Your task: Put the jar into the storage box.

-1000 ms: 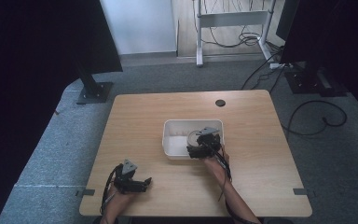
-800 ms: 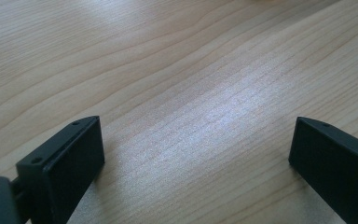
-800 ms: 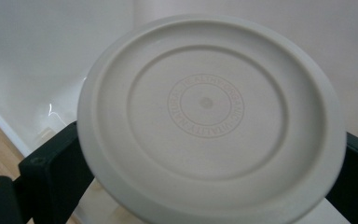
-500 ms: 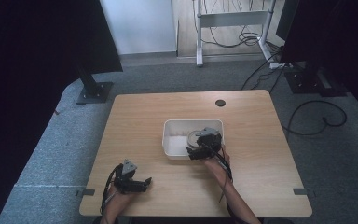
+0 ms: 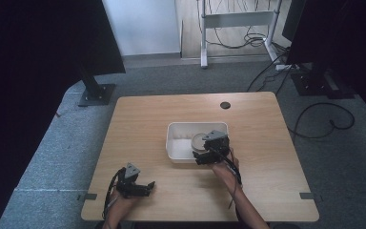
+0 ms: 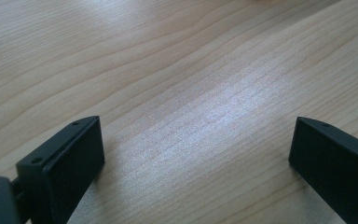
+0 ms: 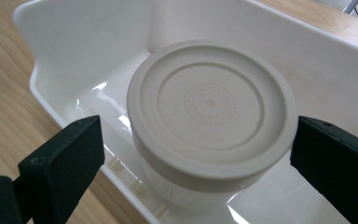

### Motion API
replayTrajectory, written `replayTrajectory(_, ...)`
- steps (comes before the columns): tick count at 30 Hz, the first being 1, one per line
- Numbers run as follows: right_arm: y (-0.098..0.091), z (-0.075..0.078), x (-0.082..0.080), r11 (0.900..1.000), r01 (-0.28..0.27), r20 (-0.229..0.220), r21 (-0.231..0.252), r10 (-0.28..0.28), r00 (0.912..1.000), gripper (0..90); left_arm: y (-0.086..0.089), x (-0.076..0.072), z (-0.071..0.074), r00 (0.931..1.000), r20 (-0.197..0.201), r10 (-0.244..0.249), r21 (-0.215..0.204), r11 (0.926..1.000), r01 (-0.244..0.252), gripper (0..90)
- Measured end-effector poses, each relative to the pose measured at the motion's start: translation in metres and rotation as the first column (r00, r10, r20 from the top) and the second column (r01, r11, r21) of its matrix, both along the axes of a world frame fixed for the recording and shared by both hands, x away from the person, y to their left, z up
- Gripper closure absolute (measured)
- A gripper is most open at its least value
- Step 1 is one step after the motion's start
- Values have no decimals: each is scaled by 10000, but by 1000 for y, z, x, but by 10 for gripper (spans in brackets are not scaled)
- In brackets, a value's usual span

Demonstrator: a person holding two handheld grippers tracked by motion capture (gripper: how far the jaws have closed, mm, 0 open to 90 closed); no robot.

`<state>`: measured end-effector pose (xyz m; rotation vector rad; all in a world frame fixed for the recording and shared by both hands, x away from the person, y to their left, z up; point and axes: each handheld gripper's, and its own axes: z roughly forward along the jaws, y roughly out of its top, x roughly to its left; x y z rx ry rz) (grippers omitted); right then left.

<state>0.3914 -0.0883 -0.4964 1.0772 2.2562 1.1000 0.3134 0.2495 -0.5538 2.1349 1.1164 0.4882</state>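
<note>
A white rectangular bin [image 5: 176,143] stands at the middle of the wooden table [image 5: 267,143]. Inside it sits a round white jar with a beige lid [image 5: 199,140]. My right gripper [image 5: 202,152] hovers at the bin's near right corner. In the right gripper view the jar [image 7: 209,107] stands upright in the bin [image 7: 74,28]. The right gripper [image 7: 196,135] is open, its jaws on either side of the lid and apart from it. My left gripper [image 5: 146,187] rests near the table's front left. In the left gripper view it [image 6: 196,135] is open over bare wood [image 6: 191,70].
A round cable hole [image 5: 225,104] lies in the table's far edge. Dark monitor stands [image 5: 95,93] and loose cables [image 5: 314,119] are on the grey carpet beyond the table. The person's forearms come in over the front edge.
The right gripper has shifted slightly at the bin, and the jar's lid now shows beside it. The left gripper has not moved.
</note>
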Motion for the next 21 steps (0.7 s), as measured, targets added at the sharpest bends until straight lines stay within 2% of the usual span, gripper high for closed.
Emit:
replayTrajectory(9,-7,1,-9,9994,-294,41,188,293,9996,28,0,0,0,10000,-7,9,-10,10000,-9,30)
replayTrajectory(10,-9,1,-12,9988,-448,121,202,445,9989,29,0,0,0,10000,-5,9,-11,10000,-9,30)
replayTrajectory(21,-17,5,-24,9969,-725,447,310,710,9965,32,0,0,0,10000,-3,12,-15,10000,-12,30)
